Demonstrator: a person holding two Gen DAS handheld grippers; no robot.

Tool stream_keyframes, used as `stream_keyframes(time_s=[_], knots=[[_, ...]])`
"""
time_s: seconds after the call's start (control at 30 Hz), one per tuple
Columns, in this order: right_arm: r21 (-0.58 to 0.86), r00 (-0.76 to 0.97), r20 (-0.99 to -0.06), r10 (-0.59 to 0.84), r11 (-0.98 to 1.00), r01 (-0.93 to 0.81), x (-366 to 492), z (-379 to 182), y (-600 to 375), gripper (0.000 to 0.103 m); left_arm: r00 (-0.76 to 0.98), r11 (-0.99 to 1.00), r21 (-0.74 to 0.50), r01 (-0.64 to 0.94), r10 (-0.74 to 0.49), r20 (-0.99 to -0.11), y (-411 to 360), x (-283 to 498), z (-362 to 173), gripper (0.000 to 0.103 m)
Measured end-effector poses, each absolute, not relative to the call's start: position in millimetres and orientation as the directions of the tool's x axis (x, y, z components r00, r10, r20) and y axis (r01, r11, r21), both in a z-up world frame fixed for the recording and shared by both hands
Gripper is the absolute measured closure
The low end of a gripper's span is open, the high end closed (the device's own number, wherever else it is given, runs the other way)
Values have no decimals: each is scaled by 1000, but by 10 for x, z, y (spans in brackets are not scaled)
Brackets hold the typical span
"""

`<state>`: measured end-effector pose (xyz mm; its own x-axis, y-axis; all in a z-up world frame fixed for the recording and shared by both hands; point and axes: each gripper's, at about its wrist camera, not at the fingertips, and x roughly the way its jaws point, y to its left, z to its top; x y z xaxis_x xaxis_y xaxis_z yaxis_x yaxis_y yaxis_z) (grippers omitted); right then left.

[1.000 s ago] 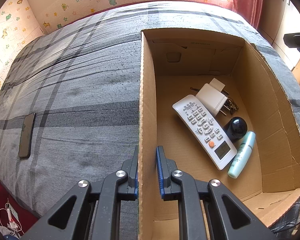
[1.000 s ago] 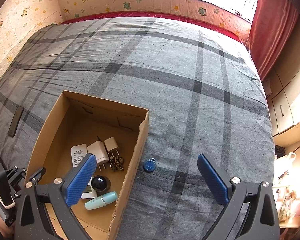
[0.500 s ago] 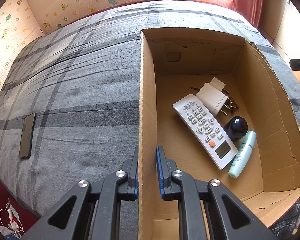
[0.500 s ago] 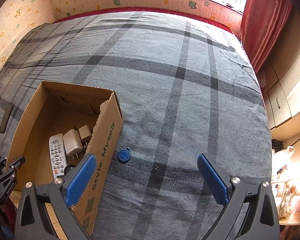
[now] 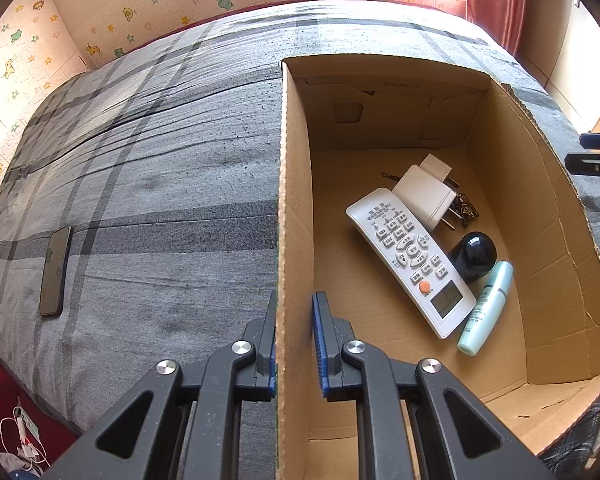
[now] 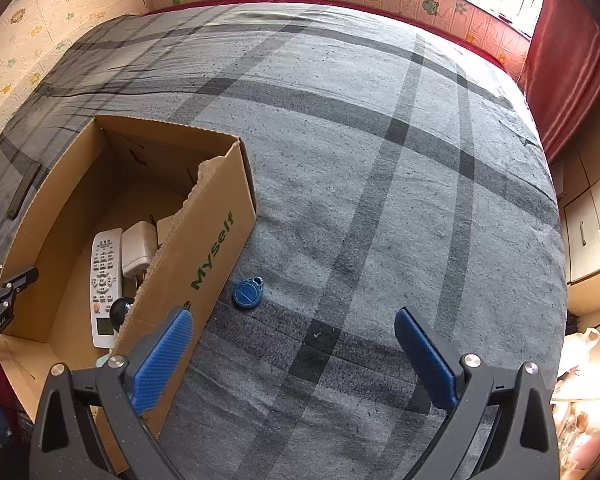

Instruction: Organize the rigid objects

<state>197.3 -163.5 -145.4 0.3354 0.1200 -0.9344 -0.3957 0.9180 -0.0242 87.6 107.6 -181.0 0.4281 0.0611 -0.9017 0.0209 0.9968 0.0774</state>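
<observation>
While the left hand-held gripper [image 5: 294, 340] sits at the bottom centre of its view, its jaws narrowed onto the near wall of the cardboard box [image 5: 296, 184], the box's floor at right holds a white remote [image 5: 410, 260], a charger [image 5: 424, 196], a dark ball [image 5: 474, 254] and a pale tube [image 5: 486, 308]. In the right wrist view, the right hand-held gripper [image 6: 294, 356] stands wide and empty at the bottom; the blue key fob [image 6: 248, 292] lies on the bed [image 6: 380, 160] just above and left of its centre, beside the box's outer wall, ring end toward the upper right. The right hand is judged far nearer.
</observation>
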Motion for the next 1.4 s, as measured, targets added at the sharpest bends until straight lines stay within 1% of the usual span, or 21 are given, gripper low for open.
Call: stream_keyframes(time_s=[0.17,0.4,0.6,0.67,0.73,0.9,0.97,1.0,1.03,1.07,1.1,1.13,1.4], knots=[[12,293,-940,172,878,-478,2016,-1706,-1599,1,428,997,77,21,61,-902,1076,877,-1809,88],[2,266,-948,175,839,-545,2099,-2018,-1513,2,428,997,75,19,60,-902,1088,868,-1811,88],[12,219,-959,180,797,-603,2186,-2259,-1410,14,427,997,76,14,62,-902,1090,871,-1816,88],[19,209,-960,187,787,-616,2212,-2308,-1388,20,426,997,77,13,64,-903,1089,877,-1819,88],[30,197,-962,191,786,-617,2244,-2345,-1376,31,425,997,76,13,64,-903,1086,880,-1819,88],[56,176,-962,209,781,-622,2321,-2405,-1350,35,424,997,73,10,62,-904,1092,883,-1825,88],[73,166,-961,222,781,-620,2339,-2438,-1335,40,425,997,74,11,62,-903,1086,883,-1824,88],[80,162,-960,229,777,-624,2354,-2443,-1315,45,425,997,74,10,63,-903,1085,883,-1822,88],[84,159,-959,234,772,-630,2345,-2444,-1287,53,425,997,74,10,63,-903,1083,883,-1821,88],[81,159,-959,233,768,-635,2341,-2451,-1269,57,425,997,74,10,63,-903,1083,883,-1822,88],[80,158,-960,232,765,-639,2331,-2456,-1243,68,425,997,74,10,63,-903,1082,882,-1822,88],[74,162,-960,230,763,-642,2318,-2465,-1222,71,425,997,74,10,63,-903,1083,881,-1822,88],[62,192,-954,231,776,-628,2281,-2366,-1205,71,425,997,74,10,63,-903,1084,883,-1825,88]])
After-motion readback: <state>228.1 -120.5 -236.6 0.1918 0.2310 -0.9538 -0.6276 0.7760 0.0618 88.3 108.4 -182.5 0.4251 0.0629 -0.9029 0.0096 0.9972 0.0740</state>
